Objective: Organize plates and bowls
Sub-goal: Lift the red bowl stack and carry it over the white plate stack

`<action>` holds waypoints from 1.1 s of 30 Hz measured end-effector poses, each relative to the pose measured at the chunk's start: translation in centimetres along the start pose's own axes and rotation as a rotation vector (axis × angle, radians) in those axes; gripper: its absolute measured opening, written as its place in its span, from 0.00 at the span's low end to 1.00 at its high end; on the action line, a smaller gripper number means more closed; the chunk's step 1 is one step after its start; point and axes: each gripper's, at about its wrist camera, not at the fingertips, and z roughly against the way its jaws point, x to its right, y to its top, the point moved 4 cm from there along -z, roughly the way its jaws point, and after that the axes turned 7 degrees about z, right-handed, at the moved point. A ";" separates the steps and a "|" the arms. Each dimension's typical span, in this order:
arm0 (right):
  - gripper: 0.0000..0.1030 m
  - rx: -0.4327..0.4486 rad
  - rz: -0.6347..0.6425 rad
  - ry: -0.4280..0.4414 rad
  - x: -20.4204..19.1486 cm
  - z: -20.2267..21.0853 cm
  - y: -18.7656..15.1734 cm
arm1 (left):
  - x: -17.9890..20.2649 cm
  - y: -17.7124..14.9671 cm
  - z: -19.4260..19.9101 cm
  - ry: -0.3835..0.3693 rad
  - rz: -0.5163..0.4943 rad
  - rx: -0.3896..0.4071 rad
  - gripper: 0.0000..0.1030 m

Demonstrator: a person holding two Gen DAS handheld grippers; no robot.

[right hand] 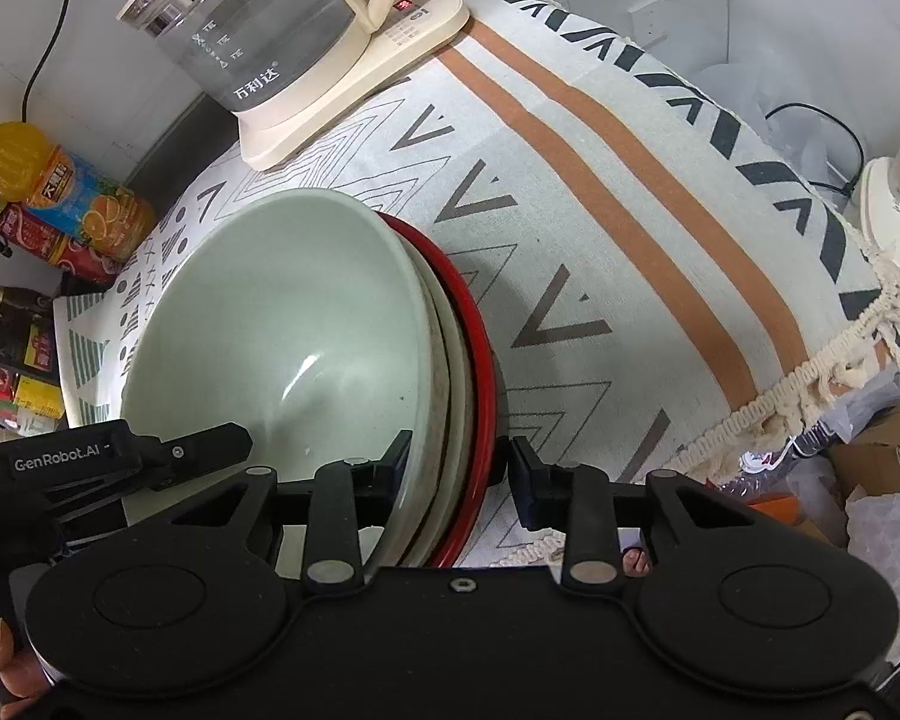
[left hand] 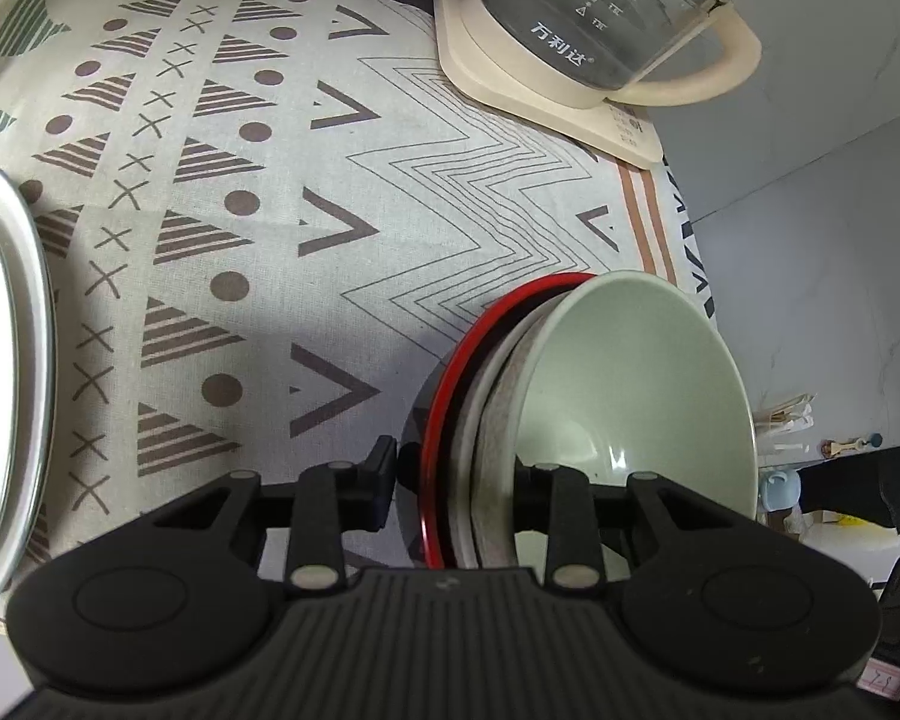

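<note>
Your left gripper (left hand: pixel 456 474) clamps one side of the nested stack, green bowl (left hand: pixel 624 384) inside, red-rimmed plate (left hand: pixel 450 396) outermost; your right gripper (right hand: pixel 459 462) straddles the opposite rim, though you cannot tell whether its outer pad touches. Stacking looks done, but placing remains, with a white dish (left hand: pixel 6 360) still apart at far left. Hidden: the stack's underside and middle pieces, the dish mostly cropped.

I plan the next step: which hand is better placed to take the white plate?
Probably left: the white plate lies beside the left gripper; the right gripper straddles the far rim of the bowl stack.
</note>
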 end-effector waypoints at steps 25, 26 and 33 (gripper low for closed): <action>0.31 0.092 0.105 0.067 -4.1 2.5 -0.4 | -2.0 0.2 6.5 -0.024 0.003 0.108 0.30; 0.31 0.097 0.110 0.070 -4.4 2.7 -0.4 | -2.2 0.3 6.9 -0.027 0.005 0.115 0.30; 0.31 0.121 0.151 0.081 -7.2 3.3 0.0 | -4.2 1.0 9.0 -0.037 0.042 0.153 0.30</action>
